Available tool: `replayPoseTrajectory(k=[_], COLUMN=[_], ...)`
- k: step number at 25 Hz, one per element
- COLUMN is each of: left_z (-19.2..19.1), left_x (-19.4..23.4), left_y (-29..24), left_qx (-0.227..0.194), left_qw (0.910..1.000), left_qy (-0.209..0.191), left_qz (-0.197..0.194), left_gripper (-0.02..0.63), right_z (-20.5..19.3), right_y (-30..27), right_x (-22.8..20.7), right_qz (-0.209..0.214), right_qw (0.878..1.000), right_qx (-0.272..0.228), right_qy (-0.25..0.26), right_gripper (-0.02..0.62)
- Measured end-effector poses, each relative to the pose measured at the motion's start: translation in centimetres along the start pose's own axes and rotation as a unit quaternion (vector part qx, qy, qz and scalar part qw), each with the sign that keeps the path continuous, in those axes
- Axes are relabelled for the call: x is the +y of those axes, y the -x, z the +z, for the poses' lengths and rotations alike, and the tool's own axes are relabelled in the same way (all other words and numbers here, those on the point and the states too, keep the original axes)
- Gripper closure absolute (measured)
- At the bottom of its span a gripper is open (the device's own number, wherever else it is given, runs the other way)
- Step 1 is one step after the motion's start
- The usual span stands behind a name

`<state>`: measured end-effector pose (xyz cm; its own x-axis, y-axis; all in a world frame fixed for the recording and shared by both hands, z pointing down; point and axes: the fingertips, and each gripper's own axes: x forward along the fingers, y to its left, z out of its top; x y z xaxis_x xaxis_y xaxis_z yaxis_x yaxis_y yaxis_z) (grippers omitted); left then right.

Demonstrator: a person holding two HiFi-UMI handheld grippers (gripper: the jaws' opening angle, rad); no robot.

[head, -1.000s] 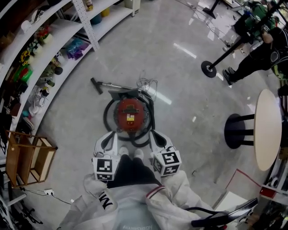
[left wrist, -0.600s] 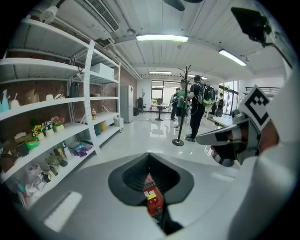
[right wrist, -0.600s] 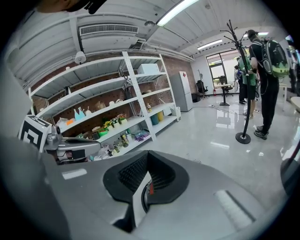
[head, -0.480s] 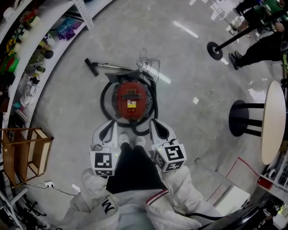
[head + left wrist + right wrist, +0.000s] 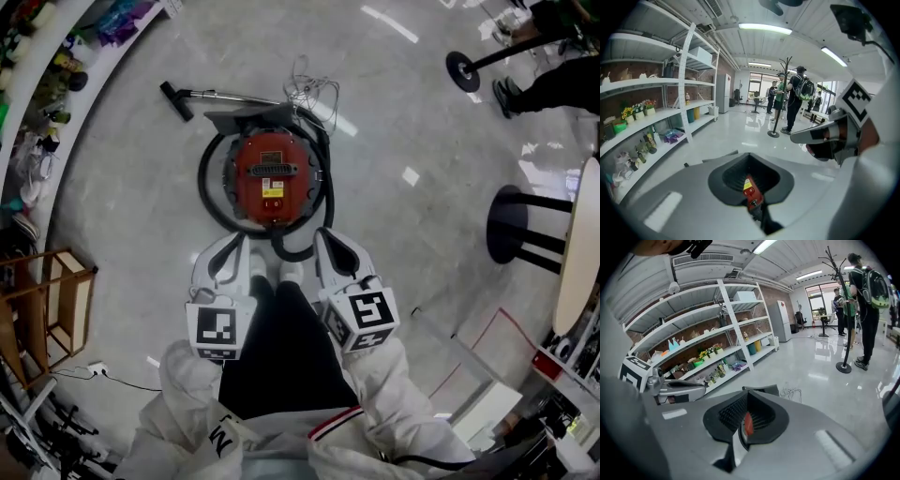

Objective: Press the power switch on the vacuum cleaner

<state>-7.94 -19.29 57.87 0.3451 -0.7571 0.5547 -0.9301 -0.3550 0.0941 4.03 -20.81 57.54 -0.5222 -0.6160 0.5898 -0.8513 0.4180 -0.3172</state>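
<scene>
Vacuum cleaner (image 5: 272,173) is lying on the floor (image 5: 422,112) just ahead, between left gripper (image 5: 230,251) and right gripper (image 5: 326,246); both are hanging closed, empty, equally near

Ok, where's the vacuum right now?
Head view, centre: the vacuum sits on the floor just ahead of the shoes, hose looped around it, shelves to its left.

Seen past the left hand-held gripper (image 5: 750,178) and the right hand-held gripper (image 5: 745,420), the vacuum cleaner (image 5: 272,178) is nearly all hidden behind closed jaws, with only a red sliver showing through each notch. From the head view its power switch is too small to pick out. The round bench (image 5: 577,253) and a bystander (image 5: 562,80) are cut off at the frame's edge
</scene>
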Motion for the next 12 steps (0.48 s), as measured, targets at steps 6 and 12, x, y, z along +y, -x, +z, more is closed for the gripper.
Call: replayPoseTrajectory(k=[6, 12], left_z=[-2.2, -3.9], left_x=[0.6, 1.6], left_y=[-2.2, -4.2], left_qx=[0.014, 0.024], left_qw=[0.9999, 0.9995], left_qy=[0.006, 0.018], left_qz=[0.004, 0.010], left_gripper=[0.606, 0.606], right_z=[-1.5, -3.1], right_y=[-2.4, -4.5], right_x=[-1.0, -1.4], right_qz=[-0.001, 0.004], right_qw=[1.000, 1.000], right_qx=[0.007, 0.020], right_qy=[-0.009, -0.009], right_gripper=[0.595, 0.595])
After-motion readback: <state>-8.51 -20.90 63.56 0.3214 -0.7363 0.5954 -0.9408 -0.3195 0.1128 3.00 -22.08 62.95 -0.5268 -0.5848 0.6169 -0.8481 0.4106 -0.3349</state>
